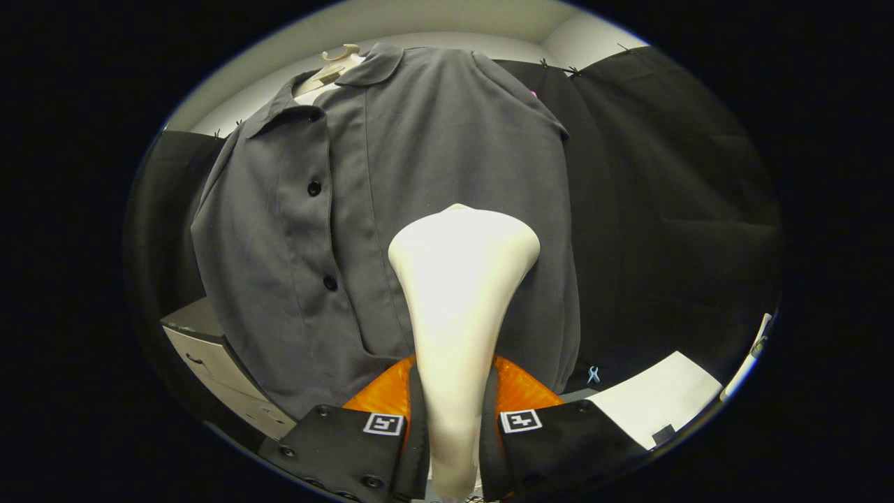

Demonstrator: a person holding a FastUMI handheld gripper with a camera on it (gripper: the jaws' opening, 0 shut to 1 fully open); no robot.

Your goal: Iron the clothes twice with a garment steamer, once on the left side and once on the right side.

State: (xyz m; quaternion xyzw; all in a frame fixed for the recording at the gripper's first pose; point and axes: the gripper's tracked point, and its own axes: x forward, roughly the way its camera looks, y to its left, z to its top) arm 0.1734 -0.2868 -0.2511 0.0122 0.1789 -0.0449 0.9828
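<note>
Fingers (452,447): both clamped on the steamer's neck, one on each side, at the near end of the view.

Steamer (461,293): pale, narrow at the grip and widening to a broad head that points forward. Head sits over the shirt's mid-front, to the right of the button line; whether it touches the cloth cannot be told. No steam visible.

Shirt (419,175): grey, collared, dark buttons, hung on a pale hanger (334,64) just beyond the steamer head. Hangs upright, front facing the camera; cloth looks fairly smooth with light folds near the placket.

Cabinet (216,363): pale, with a drawer handle, down beside the shirt's left hem.

Clip (593,374): small, pale blue, on the black cloth to the right of the shirt.

Task status, as judged: steamer is in hand and set against the shirt's right portion, so a pass there appears under way. Nothing shows whether the left side is done; at least one pass likely remains.
</note>
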